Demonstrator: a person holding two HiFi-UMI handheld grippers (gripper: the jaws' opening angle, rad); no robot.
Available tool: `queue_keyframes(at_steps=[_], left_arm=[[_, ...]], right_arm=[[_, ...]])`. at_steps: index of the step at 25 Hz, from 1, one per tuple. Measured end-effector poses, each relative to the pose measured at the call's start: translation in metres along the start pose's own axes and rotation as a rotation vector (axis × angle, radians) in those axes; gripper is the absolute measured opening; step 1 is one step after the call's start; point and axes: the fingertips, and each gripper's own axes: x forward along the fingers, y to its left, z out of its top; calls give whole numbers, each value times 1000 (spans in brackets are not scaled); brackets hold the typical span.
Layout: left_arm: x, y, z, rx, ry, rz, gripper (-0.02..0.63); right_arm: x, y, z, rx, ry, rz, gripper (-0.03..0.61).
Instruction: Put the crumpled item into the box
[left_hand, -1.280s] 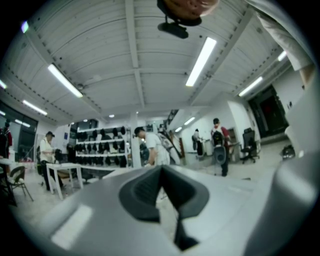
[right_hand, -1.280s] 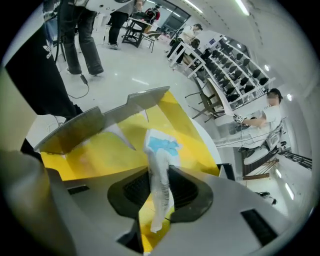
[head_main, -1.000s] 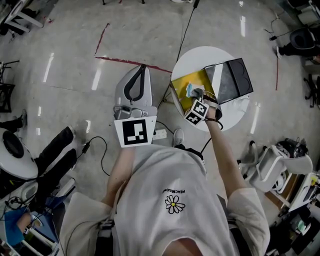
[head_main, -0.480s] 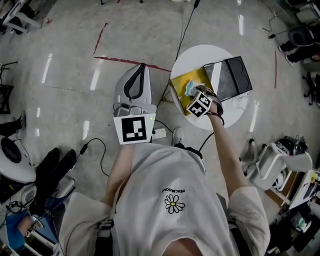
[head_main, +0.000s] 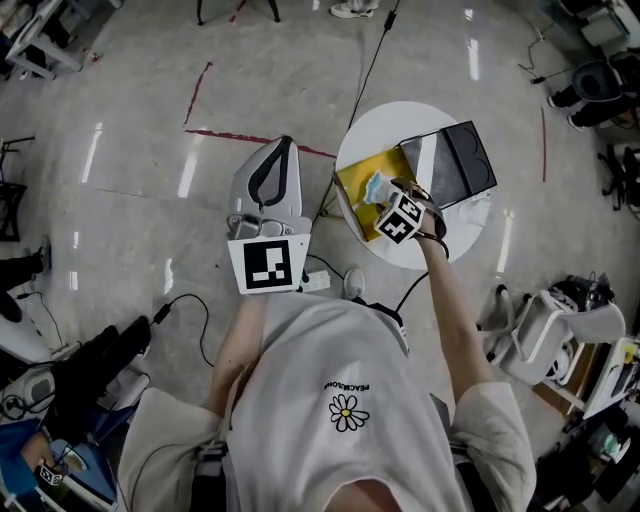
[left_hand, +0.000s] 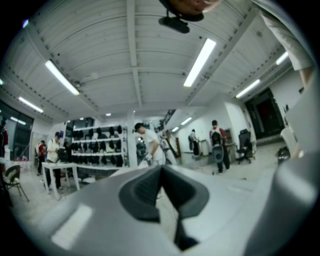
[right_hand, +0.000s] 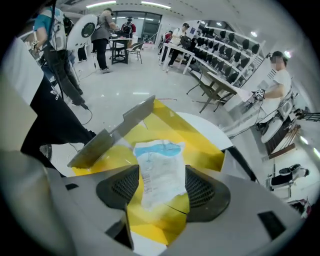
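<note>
The crumpled item (head_main: 375, 186), a white and blue wrapper, lies inside the open yellow box (head_main: 356, 177) on a small round white table (head_main: 445, 243). My right gripper (head_main: 381, 197) hovers just over it. Its jaws are opening. In the right gripper view the crumpled item (right_hand: 160, 167) sits between the pads of the right gripper (right_hand: 160, 189) on the box floor (right_hand: 202, 150), with yellow showing beside the left pad. My left gripper (head_main: 282, 143) is held near the body over the floor, away from the table. In its own view the left gripper (left_hand: 162, 172) has its pads together, with nothing held.
The box's dark grey lid (head_main: 458, 163) lies open to the right, and a grey flap (right_hand: 112, 132) stands at its left. A power strip (head_main: 318, 272) and cables lie on the floor by the table. Red tape (head_main: 250, 140) marks the floor. Chairs and equipment stand at right.
My right gripper has shifted slightly further over the yellow box, and more of the crumpled item shows ahead of it. The left gripper has stayed where it was.
</note>
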Motion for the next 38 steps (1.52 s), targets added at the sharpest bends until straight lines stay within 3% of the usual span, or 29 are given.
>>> queue_keyframes(at_steps=[6,15,20,23,25,30,38], left_arm=[[12,-13,11,-28,-47,-47,0],[43,-40,36,-39,-142,-169,0],[49,-65,40,-27,-151,-208,0],[53,-68,42,-19,-153,-220,0],[57,-67,44,-17,-154,-224,0],[55,-74,42,-10,-156,-226,0],[48,-91,35,-16,-151,-225,0]], right_arm=[[-51,-48,32,77,-146,-153,276],[-184,-124,82,303,-513,-434,271],[-257,-142,66,543,-771,-536,122],[-292,-144,60,627,-874,-616,2],[-310,-143,60,663,-938,-641,1],[-327,-126,43,771,-1011,-708,0],[-328,-89,5,887,-980,-800,0]])
